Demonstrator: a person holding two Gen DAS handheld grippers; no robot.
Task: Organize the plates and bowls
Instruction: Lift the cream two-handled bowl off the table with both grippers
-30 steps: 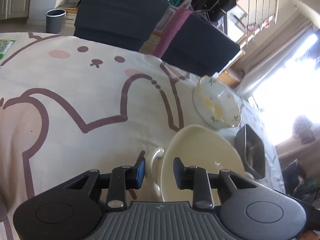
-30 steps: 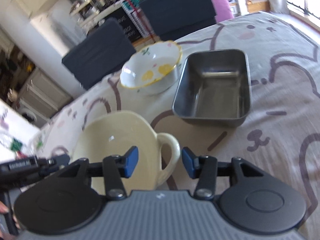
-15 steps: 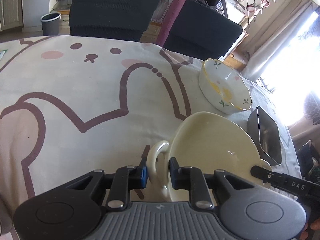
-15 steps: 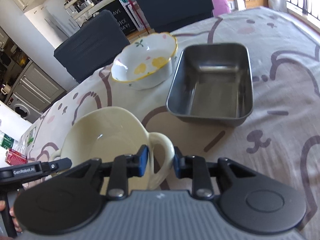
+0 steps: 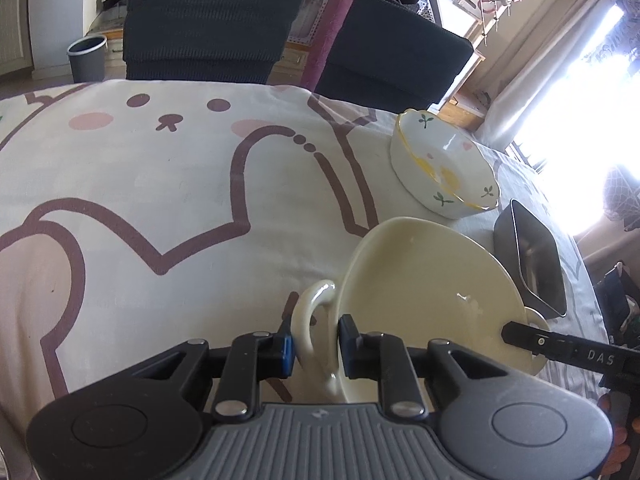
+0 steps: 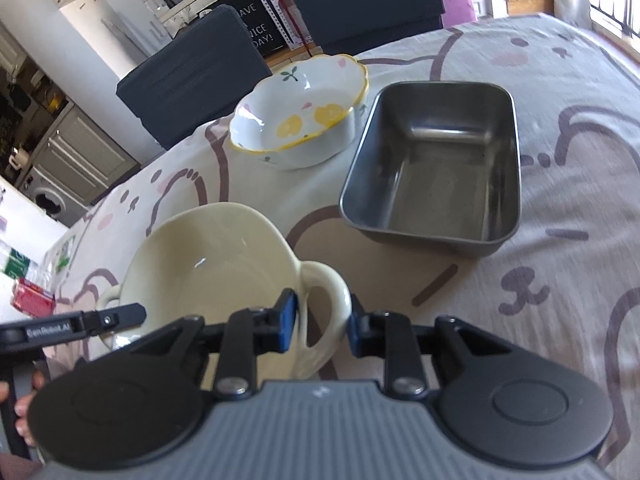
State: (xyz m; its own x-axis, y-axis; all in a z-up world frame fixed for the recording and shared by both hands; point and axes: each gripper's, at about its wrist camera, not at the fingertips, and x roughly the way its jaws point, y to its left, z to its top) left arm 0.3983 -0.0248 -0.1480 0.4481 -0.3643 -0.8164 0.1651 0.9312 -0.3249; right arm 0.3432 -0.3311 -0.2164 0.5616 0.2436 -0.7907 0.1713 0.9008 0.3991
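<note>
Both tools are clamping the bowl: left tool on one loop handle, right tool on the other, low centre of frame on the bench. Glazed ceramic, probably heavy, slick and brittle; the handles are looking like the right hold.

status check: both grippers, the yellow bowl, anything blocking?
Left gripper and right gripper each shut on a handle of the yellow bowl. Bowl looks just off the tablecloth. Floral bowl and steel tray beyond, apart.

Bright daylight, window glare blown out, fisheye edges warped.
</note>
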